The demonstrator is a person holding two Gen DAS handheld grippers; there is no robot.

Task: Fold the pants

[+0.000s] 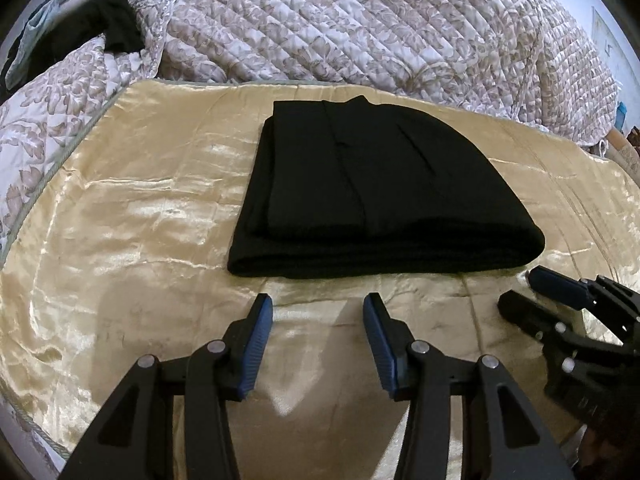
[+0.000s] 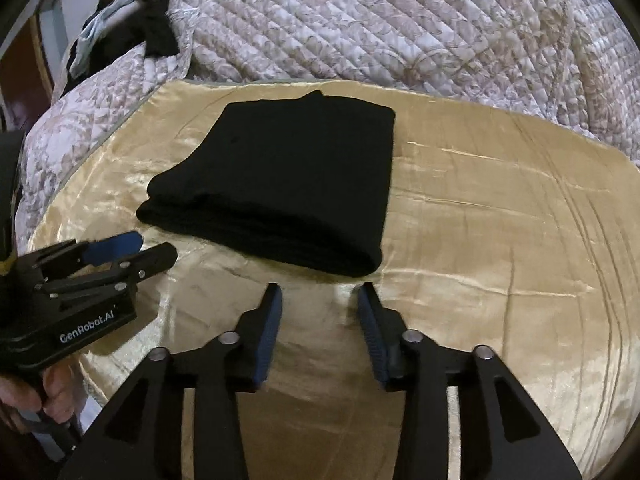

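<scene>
A bed is seen, and a shiny gold satin sheet (image 1: 132, 240) is spread flat over it, with small wrinkles and creases in the cloth.

Nearest in the left wrist view, the left tool (image 1: 318, 306) is held over the bare sheet, pointed down at a slant. Its two black fingers with blue pads (image 1: 256, 344) are parted, and nothing is gripped between them; only gold cloth is seen in the gap. In the right wrist view, the right tool (image 2: 320, 294) is held the same way. Its blue-padded fingers are spread too, and nothing is held by them. The two tools are kept side by side, near each other but apart. The left tool's body, marked with white letters, is gripped by a hand (image 2: 28, 396) at the lower left edge of the right wrist view.

Just past the fingertips, the black pants (image 1: 360, 188) are laid on the gold sheet. They are folded into a thick, neat stack, with the rounded fold turned toward the tools. They are touched by neither tool.

Farther back, a quilted cover (image 1: 360, 28) with a pale brown leaf print is bunched up along the far edge of the sheet. At the far left, some dark and pale blue clothes (image 1: 80, 32) are piled on it.
</scene>
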